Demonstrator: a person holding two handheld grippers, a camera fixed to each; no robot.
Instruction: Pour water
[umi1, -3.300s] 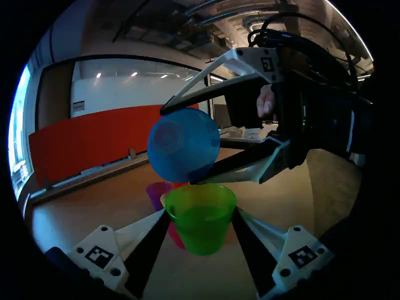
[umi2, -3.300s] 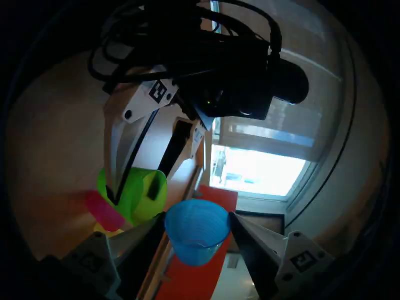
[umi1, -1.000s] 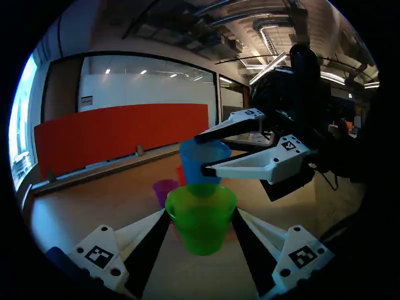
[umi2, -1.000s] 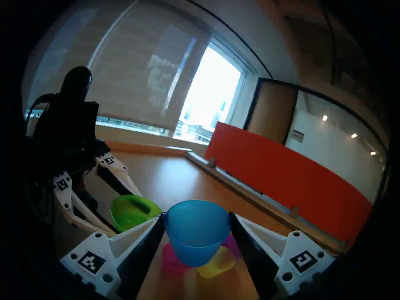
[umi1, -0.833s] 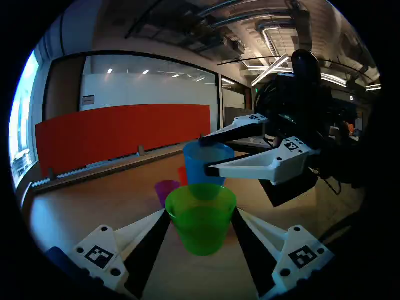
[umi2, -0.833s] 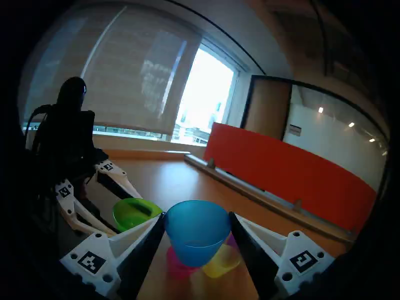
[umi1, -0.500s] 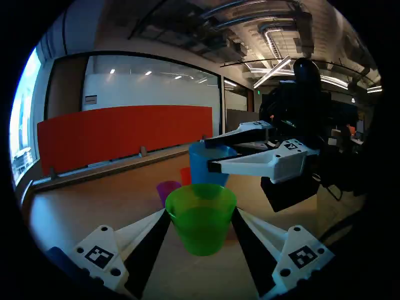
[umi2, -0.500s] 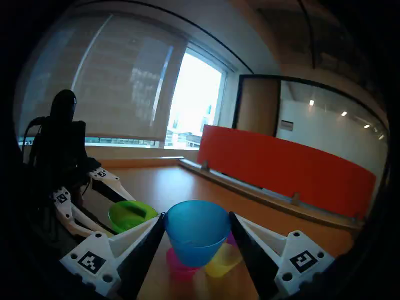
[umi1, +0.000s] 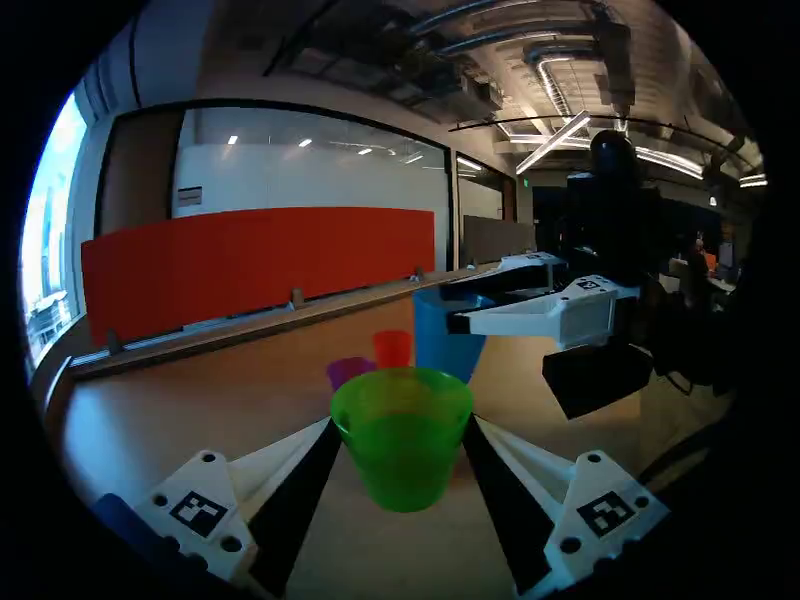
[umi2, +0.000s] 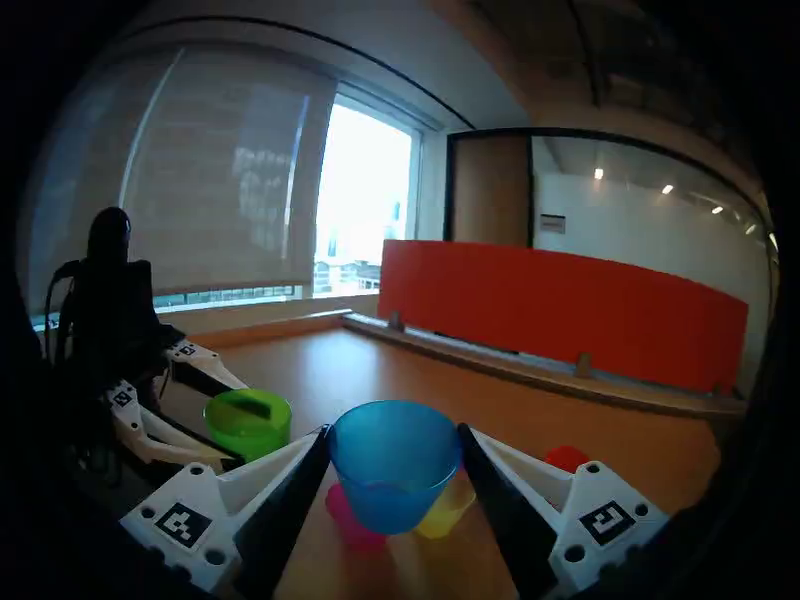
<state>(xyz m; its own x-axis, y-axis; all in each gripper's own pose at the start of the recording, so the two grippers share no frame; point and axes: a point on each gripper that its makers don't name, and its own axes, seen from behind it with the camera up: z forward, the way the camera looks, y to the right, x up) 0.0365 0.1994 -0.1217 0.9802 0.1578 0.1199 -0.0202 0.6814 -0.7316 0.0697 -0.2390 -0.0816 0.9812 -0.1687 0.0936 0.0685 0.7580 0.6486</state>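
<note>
Righted blue cup (umi2: 393, 470), clamped in right claw (umi2: 395, 432), and pulled it off to far right of left claw (umi1: 403, 425). Gripping green cup (umi1: 403, 455) there, level. Looks poured already; prob. set-down on worktop (umi1: 180, 420) next.

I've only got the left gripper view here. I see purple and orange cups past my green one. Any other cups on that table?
Observer: Yes, the right gripper view shows a pink cup on the table, just beyond the blue cup in the right gripper.
Operator: Just the one?
Observer: No, a yellow cup sits beside the pink one.
Operator: How close to what I'm holding?
Observer: In that view the green cup in the left gripper is off to their left, apart from both.
</note>
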